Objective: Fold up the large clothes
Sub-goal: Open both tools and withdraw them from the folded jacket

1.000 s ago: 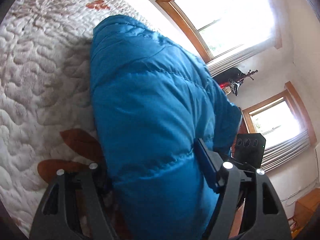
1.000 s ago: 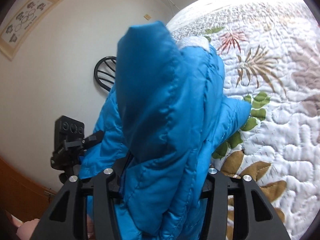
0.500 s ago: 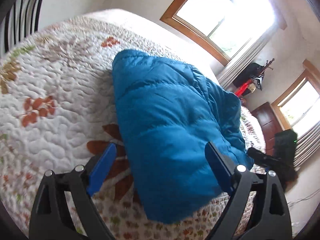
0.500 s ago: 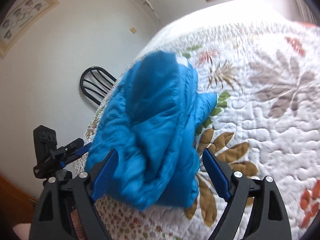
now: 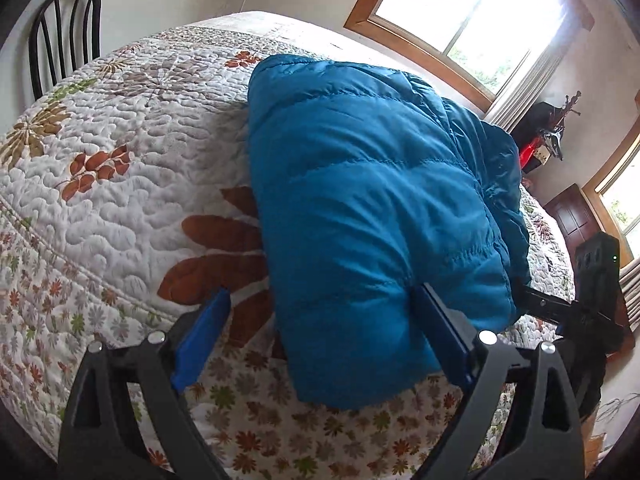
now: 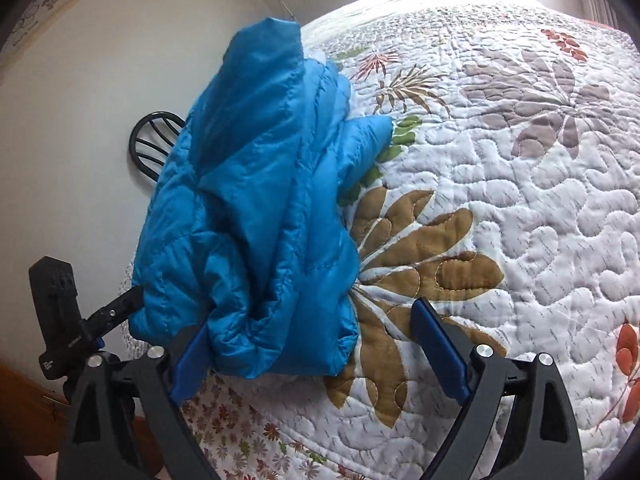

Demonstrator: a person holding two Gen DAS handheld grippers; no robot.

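Both grippers have released: left gripper [image 5: 320, 332] and right gripper [image 6: 316, 350] stand with fingers wide, empty. Blue jacket [image 5: 368, 208] lies bundled on the bed [image 5: 120, 184]; fold apparently complete.

A bedroom in a home: a bed [image 5: 120, 184] with a flowery quilt under the fingers, a window [image 5: 468, 12] and chair [image 5: 64, 36] beyond them.
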